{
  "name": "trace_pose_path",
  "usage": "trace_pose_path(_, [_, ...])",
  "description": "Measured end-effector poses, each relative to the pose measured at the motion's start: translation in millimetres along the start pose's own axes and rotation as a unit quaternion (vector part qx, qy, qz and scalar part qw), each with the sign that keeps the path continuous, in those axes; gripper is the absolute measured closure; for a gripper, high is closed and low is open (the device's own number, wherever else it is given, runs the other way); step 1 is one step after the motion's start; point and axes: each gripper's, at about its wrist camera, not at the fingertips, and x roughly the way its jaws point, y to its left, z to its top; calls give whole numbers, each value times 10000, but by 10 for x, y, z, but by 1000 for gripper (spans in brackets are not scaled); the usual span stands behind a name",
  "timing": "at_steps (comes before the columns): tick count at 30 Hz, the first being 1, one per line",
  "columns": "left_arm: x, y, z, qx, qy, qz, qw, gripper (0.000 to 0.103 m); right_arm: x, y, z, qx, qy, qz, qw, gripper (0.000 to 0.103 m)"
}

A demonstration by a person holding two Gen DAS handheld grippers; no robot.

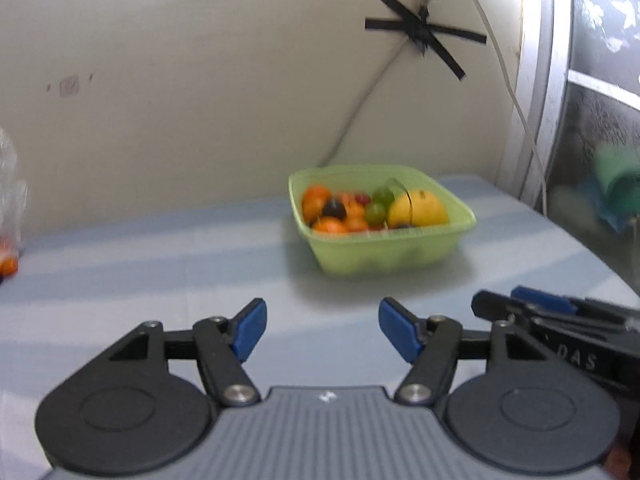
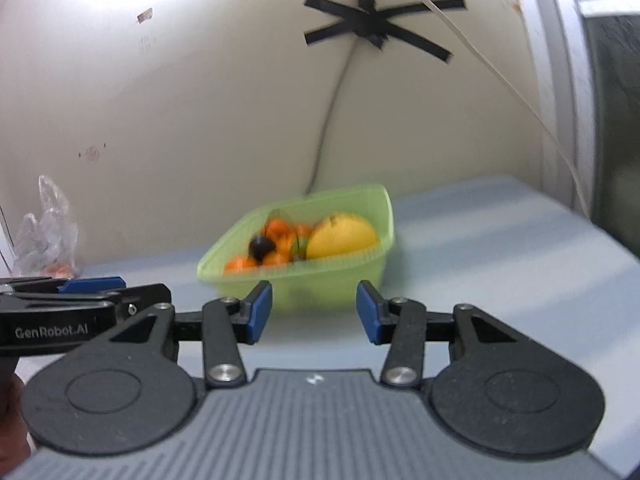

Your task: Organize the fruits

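Note:
A light green plastic basket [image 1: 400,254] stands on the pale blue table, ahead of both grippers. It holds a large yellow fruit [image 1: 420,208], several small oranges [image 1: 318,200], a dark plum [image 1: 334,210] and green grapes [image 1: 376,212]. The basket also shows in the right wrist view [image 2: 340,280], with the yellow fruit [image 2: 344,236] at its right. My left gripper [image 1: 322,330] is open and empty, short of the basket. My right gripper [image 2: 314,312] is open and empty, close in front of the basket.
A clear plastic bag [image 2: 48,236] with small oranges lies at the far left by the wall; it also shows in the left wrist view [image 1: 10,216]. Cables and black tape hang on the wall behind. The table's right edge [image 1: 580,248] drops off near a window.

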Motion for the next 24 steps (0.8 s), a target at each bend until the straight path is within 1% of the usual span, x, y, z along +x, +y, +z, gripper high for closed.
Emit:
trace_pose_path(1, [-35, -23, -45, 13, 14, 52, 10000, 22, -62, -8, -77, 76, 60, -22, 10000, 53])
trace_pose_path(2, [-70, -47, -89, 37, 4, 134, 9999, 14, -123, -22, -150, 158, 108, -48, 9998, 53])
trace_pose_path(3, [-122, -75, -134, 76, -49, 222, 9997, 3, -176, -36, -214, 237, 144, -76, 9996, 53])
trace_pose_path(4, [-173, -95, -170, 107, -119, 292, 9994, 1, -229, -45, -279, 312, 174, -98, 9993, 53])
trace_pose_path(7, [-308, -136, -249, 132, -231, 397, 9989, 0, -347, -46, -430, 442, 244, -142, 9986, 53])
trace_pose_path(9, [-373, -142, -303, 104, -228, 377, 9990, 0, -430, -9, -462, 402, 139, -124, 9990, 52])
trace_pose_path(13, [-405, -145, -366, 35, -143, 404, 9991, 0, -494, 32, -516, 429, 125, -113, 9989, 50])
trace_pose_path(17, [-372, -142, -404, 4, 32, 367, 9993, 0, -534, 83, -557, 379, 114, -70, 9992, 50])
trace_pose_path(19, [-356, -138, -418, -19, 114, 448, 9989, 0, -530, 73, -551, 401, 133, -65, 9991, 50])
trace_pose_path(21, [-355, -140, -446, -6, 133, 511, 9986, 0, -520, 49, -541, 474, 162, -30, 9987, 48])
trace_pose_path(24, [-355, -128, -474, -33, 120, 502, 9987, 0, -509, 30, -540, 542, 189, -15, 9984, 47])
